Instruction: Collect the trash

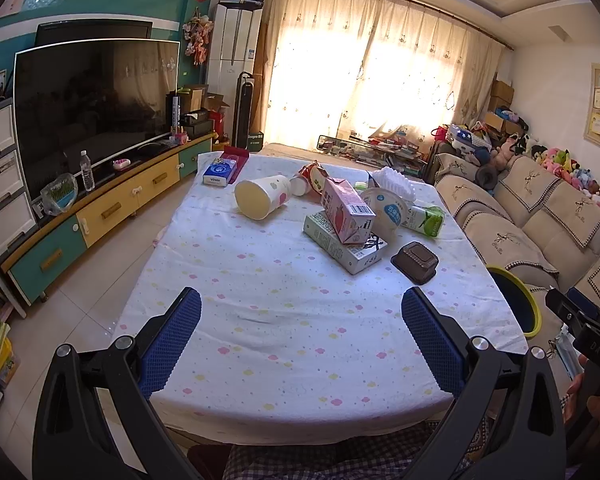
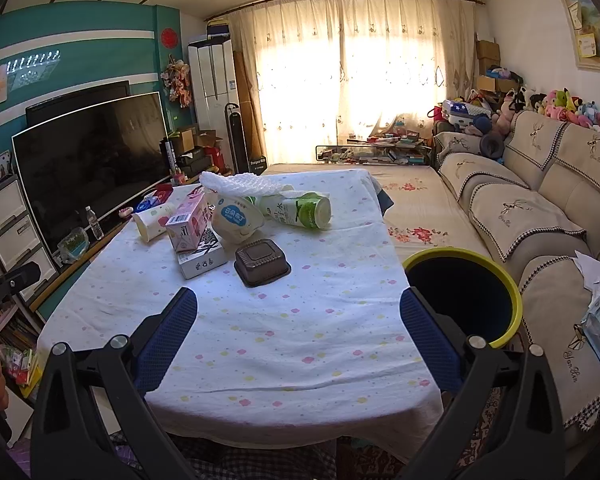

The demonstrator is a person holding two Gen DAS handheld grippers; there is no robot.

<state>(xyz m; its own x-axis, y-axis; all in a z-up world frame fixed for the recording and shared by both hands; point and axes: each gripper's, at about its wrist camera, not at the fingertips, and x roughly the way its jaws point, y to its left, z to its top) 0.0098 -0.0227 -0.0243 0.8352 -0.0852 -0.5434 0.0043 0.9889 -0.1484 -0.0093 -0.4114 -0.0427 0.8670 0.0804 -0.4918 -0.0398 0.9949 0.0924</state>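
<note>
Clearly, you had hardly begun: both the left tool and right tool gaped wide, empty, while the trash lay heaped on the worktop, left of the bin.

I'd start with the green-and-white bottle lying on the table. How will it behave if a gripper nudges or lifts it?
The green-and-white bottle lies on its side, so a nudge would probably roll it. It looks like thin plastic, likely light and possibly empty. Its round, smooth body might slip between the fingers.
</note>
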